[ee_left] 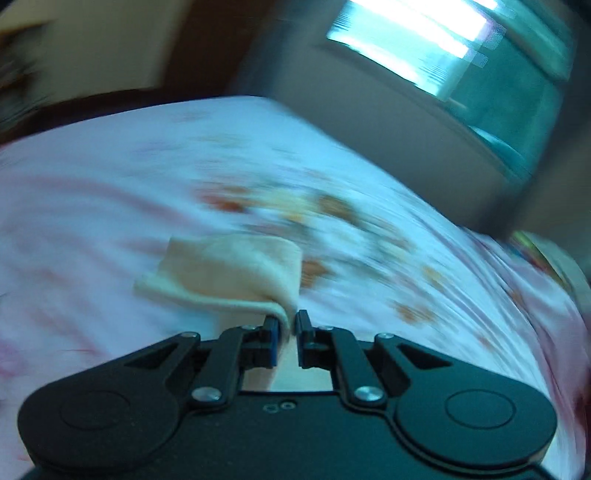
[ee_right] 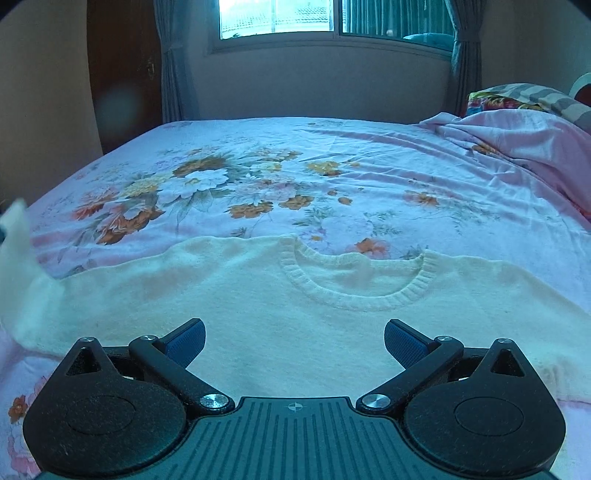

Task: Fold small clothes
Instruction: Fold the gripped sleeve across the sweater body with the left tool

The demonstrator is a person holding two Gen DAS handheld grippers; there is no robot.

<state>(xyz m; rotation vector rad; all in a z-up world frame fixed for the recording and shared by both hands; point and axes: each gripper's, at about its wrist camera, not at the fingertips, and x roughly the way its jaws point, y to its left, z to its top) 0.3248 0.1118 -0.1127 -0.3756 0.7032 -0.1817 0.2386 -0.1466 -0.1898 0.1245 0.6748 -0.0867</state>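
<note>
Holding: left gripper (ee_left: 291, 325), jaws nearly together, pinches a cream sleeve end (ee_left: 236, 273) lifted over the bed; this view is blurred.
Left edge: in the right wrist view the raised sleeve (ee_right: 16, 243) stands up at the bed's left edge.
Sweater: cream knit sweater (ee_right: 295, 325) lies flat, front up, at the near edge of the floral bedsheet (ee_right: 258, 177), ribbed collar (ee_right: 354, 291) toward the window (ee_right: 277, 18).
Right gripper (ee_right: 294, 338): jaws spread wide, empty, hovering over the sweater's chest.
Far right corner: rumpled pink blanket (ee_right: 517, 136).

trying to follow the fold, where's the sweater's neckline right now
In the right wrist view the ribbed neckline sits centre-right, just beyond the open right claw, on the cream sweater lying flat on the floral bedsheet.
</note>
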